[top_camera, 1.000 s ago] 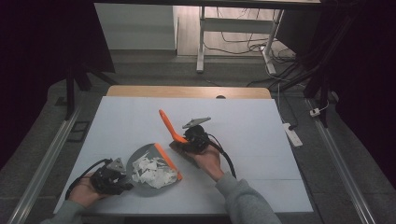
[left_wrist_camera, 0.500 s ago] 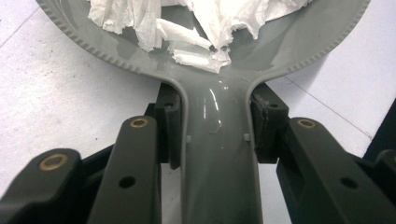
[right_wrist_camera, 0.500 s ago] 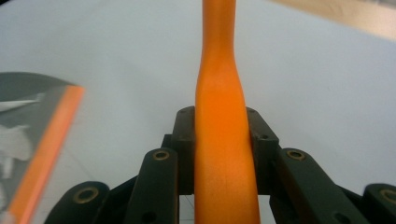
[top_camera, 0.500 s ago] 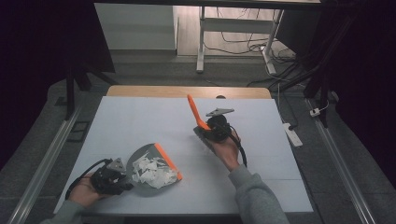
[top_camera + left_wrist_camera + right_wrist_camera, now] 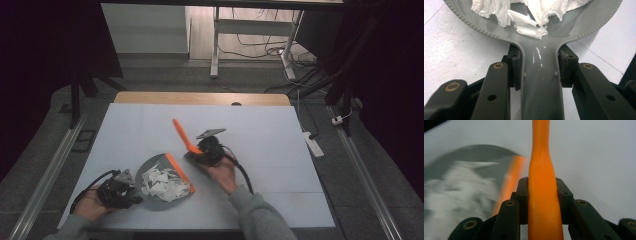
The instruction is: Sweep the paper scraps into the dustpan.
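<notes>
Near the front left of the white table (image 5: 280,130), the left gripper (image 5: 121,191) sits low in the person's left hand (image 5: 90,206), its two black jaws closed against the sides of the grey dustpan's handle (image 5: 540,82). From the left gripper view the handle runs straight up between the jaws and widens into the dustpan (image 5: 159,172), whose ridged rim curves away to both sides. Torn pieces of white paper (image 5: 162,181) lie heaped in the pan; in the left gripper view the nearest scraps (image 5: 529,27) rest just above where the handle meets the pan. An orange strip (image 5: 180,173) runs along the pan's open edge on the side facing the other hand.

Just right of the dustpan, the right gripper (image 5: 200,151) is held in the person's right hand (image 5: 222,172), with a grey sleeve (image 5: 255,215) behind it. Its jaws are clamped on the orange brush handle (image 5: 543,202), which stands between them in the right gripper view and narrows toward the top of that picture. In the high view the orange brush (image 5: 182,134) slants up and to the left from the gripper, raised over the table surface and apart from the dustpan. The right gripper view is blurred at its left, where the pan (image 5: 474,152) and paper show as smeared grey and white
</notes>
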